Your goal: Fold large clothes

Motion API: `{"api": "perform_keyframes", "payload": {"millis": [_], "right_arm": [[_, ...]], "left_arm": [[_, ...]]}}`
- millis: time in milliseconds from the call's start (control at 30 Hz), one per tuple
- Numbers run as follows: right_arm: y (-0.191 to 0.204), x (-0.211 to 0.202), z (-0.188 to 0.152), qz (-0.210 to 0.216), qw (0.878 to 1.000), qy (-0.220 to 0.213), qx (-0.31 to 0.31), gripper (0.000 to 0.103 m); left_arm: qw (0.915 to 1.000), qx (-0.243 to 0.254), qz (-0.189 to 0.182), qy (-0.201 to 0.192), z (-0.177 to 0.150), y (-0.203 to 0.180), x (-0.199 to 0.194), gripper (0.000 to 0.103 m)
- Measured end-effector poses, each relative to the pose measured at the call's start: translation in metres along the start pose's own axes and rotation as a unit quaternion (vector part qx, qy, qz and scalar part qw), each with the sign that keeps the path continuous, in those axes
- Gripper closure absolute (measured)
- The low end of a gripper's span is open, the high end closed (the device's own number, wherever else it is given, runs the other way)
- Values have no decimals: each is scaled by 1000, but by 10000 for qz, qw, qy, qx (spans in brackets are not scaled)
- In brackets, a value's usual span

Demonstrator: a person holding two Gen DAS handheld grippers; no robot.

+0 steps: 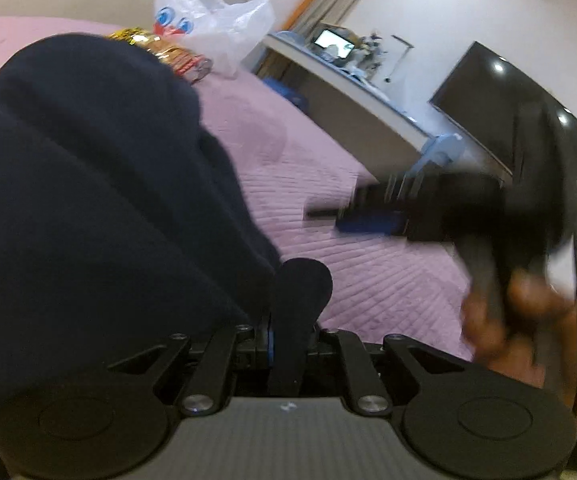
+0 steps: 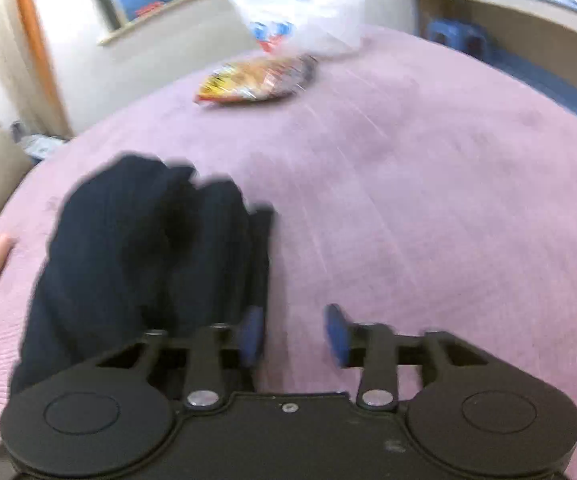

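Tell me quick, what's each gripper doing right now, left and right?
Left gripper: closed on the dark garment.
Right gripper: open, holding nothing, over the pink bedspread beside the garment.

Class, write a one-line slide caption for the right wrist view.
Open right gripper beside a bunched dark garment on the pink bedspread, snack packet and plastic bag beyond.

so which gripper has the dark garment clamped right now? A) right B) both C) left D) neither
C: the left gripper is shut on a fold of the navy garment, while the right gripper stands open over the pink bedspread with nothing between its blue pads.
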State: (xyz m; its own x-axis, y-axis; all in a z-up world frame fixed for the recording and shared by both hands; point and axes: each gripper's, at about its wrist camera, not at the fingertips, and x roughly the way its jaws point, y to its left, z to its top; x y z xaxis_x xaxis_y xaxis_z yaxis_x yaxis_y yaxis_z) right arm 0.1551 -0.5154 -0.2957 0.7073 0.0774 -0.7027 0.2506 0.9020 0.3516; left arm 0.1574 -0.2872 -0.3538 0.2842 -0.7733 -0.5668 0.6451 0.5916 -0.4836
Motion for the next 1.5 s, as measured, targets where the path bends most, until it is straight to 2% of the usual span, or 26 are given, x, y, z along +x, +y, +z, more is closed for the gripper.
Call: {"api": "perform_keyframes", "payload": {"millis": [67,200,333,367,433,467,500,567,600,733,800,833,900,967,1067,1100,1133,1200,1267,1333,1400,1433,1500], "right_arm": [[5,4,27,514,9983,-67,-266,21],[33,42,66,1768,9819,554,-398,22],[37,93,78,1992,9744,1041,46,22],[36,104,78,2087,9702,1211,213,21],[37,117,74,2554,9551,1419,494,22],[39,118,74,2601,9534,1423,554,31],[40,117,73,2548,9559,1348,571,54],[35,108,78,2568,9551,1246,800,74],[33,101,82,2570,9554,1162,874,76],[38,47,103,2178,9750,423,102,76],[34,36,105,2002,9791,307,-181,76],[29,41,106,1836,9817,393,-313,75],[13,75,98,1505,9852,798,-168,63],[-3,110,83,1495,9813,1206,130,56],[-16,103,81,1631,9783,1126,599,51],[-20,93,82,1563,9798,1041,683,36],[-24,83,84,1401,9832,937,701,29],[-30,60,90,1156,9894,676,559,27],[-24,38,98,942,9944,443,154,30],[-1,19,103,932,9945,208,-425,39],[29,14,103,1079,9889,43,-1025,63],[46,14,102,1177,9838,-11,-1354,65],[78,26,96,1377,9728,-62,-1864,72]], "left_arm": [[10000,56,82,4,-1,-1,-3,91],[9998,106,157,62,0,-9,-4,92],[9998,52,190,40,5,-20,-3,92],[9998,54,197,32,5,-20,-1,92],[9997,70,224,33,5,-19,-1,92],[9997,67,233,23,5,-19,-5,92],[9997,64,252,6,5,-19,-5,92],[9997,83,239,-10,7,-21,-7,92],[9998,121,184,-13,9,-24,-9,92],[9982,580,-165,-27,15,-48,-17,92],[9974,674,-265,47,15,-53,-11,91],[9981,533,-279,157,12,-48,-2,92],[9982,369,-140,441,1,-34,19,92],[9962,520,68,700,-13,-30,33,92],[9951,570,-100,801,-17,-36,24,86],[9944,536,-178,889,-19,-36,19,85],[9932,538,-256,997,-22,-36,12,85],[9922,595,-313,1051,-20,-36,-6,85],[9933,708,-182,893,-11,-36,-31,85],[9963,674,-22,525,6,-29,-56,85],[9985,486,209,154,20,-13,-69,85],[9988,366,320,62,23,1,-68,85],[9983,115,558,123,25,23,-58,86]]}}
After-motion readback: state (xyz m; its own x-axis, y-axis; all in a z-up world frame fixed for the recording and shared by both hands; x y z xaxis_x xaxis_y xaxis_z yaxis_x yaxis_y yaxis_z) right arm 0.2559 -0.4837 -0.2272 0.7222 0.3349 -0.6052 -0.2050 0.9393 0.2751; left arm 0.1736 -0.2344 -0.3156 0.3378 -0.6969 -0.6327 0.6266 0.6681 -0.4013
